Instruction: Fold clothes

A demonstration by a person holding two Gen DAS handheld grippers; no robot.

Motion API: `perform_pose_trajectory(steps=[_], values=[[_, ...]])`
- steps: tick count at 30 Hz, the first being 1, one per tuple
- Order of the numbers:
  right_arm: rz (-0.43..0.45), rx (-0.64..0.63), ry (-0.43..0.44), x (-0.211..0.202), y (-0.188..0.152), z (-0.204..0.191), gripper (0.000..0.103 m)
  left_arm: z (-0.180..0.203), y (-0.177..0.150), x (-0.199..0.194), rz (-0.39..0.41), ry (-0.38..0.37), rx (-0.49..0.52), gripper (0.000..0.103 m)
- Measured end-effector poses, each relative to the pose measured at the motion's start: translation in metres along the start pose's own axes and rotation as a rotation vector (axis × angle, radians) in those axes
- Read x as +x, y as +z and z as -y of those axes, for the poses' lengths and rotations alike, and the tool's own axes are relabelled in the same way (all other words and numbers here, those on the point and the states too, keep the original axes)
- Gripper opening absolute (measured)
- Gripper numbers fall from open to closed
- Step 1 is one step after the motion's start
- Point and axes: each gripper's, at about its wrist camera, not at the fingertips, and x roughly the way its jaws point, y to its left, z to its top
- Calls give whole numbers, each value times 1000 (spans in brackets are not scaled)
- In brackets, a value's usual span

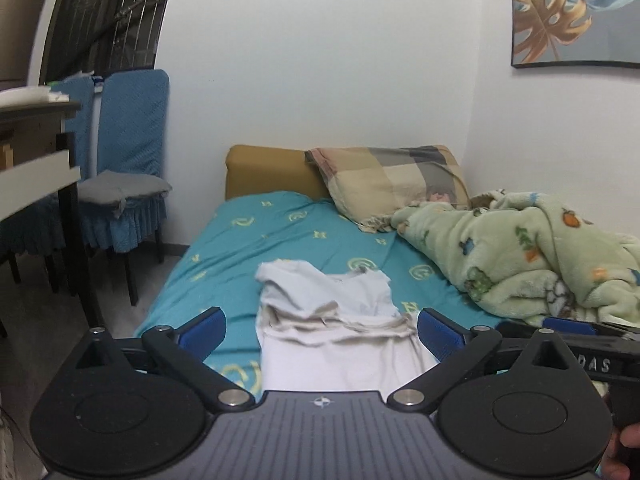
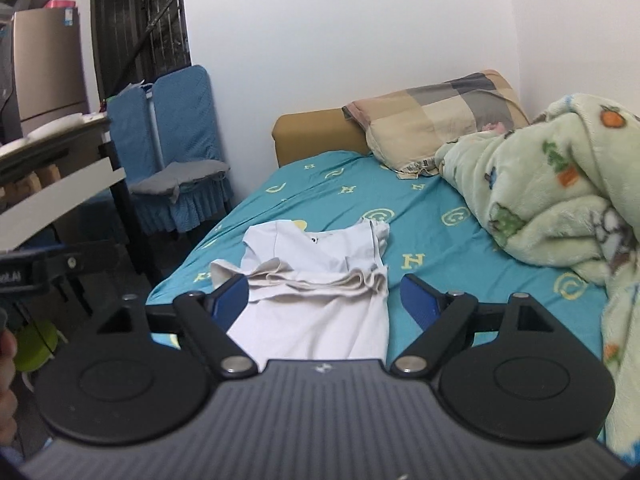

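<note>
- White shirt [image 1: 332, 320] lying on the teal bed sheet [image 1: 240, 240], on the near half of the bed, well short of the pillow [image 1: 392, 184] and apart from the green blanket [image 1: 520, 260] to the right of the shirt.
- Folded over once already, judging from the layered hem bunched across the middle of the shirt; fold uneven, with a collar corner poking up at the far left.
- Left gripper [image 1: 322, 330] wide open, nothing between the blue pads, hanging above the near end of the shirt.
- Right gripper [image 2: 318, 300] likewise wide open and empty, also above the near end of the shirt.
- Best next: smooth the bunched hem flat before any further fold.
- Then pinch the two near corners of the shirt, one per gripper, catching all layers together.
- Carry both corners level toward the far end of the shirt, keeping edges lined up.
- Stay clear of the blanket, which could snag the right side.
</note>
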Motion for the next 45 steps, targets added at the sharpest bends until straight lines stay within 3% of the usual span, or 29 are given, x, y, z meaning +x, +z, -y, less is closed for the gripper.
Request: perform_pose_trajectory(steps=[4,5,7,12,13,16,20,25,29,31,34,37,39,41,45], values=[[-5,47,10,-2,-3,2,82,5,-7,-10,-11,5,4,103],[-4,40,3,-1,-4,1,73,6,-8,-10,-15,6,6,103],[-10,27,-14,2,-5,0,69,6,-10,-9,-31,2,-5,103],[-46,79,0,7,-7,5,69,1,-16,0,-71,6,-20,103],[-57,93,-2,9,-8,6,75,0,-17,2,-80,7,-21,103],[-91,124,-27,16,-10,9,76,-3,-21,9,-112,8,-39,103],[-208,304,13,31,-23,28,76,-24,-38,30,-248,-59,-216,102],[-425,756,92,62,-69,65,78,-58,-78,81,-439,-184,-537,95],[-523,993,67,83,-108,74,76,-76,-106,120,-512,-178,-745,84],[-513,1009,44,91,-113,75,73,-83,-116,136,-517,-145,-806,79],[-471,1018,27,102,-115,77,66,-98,-122,146,-465,-146,-900,70],[-437,986,-8,109,-112,78,48,-106,-122,151,-439,-107,-906,45],[-436,969,-24,113,-113,79,33,-110,-124,154,-433,-101,-911,21],[-434,951,-31,115,-113,80,18,-112,-123,154,-418,-111,-917,12],[-375,909,-12,101,-99,80,11,-103,-106,134,-327,-126,-871,8]])
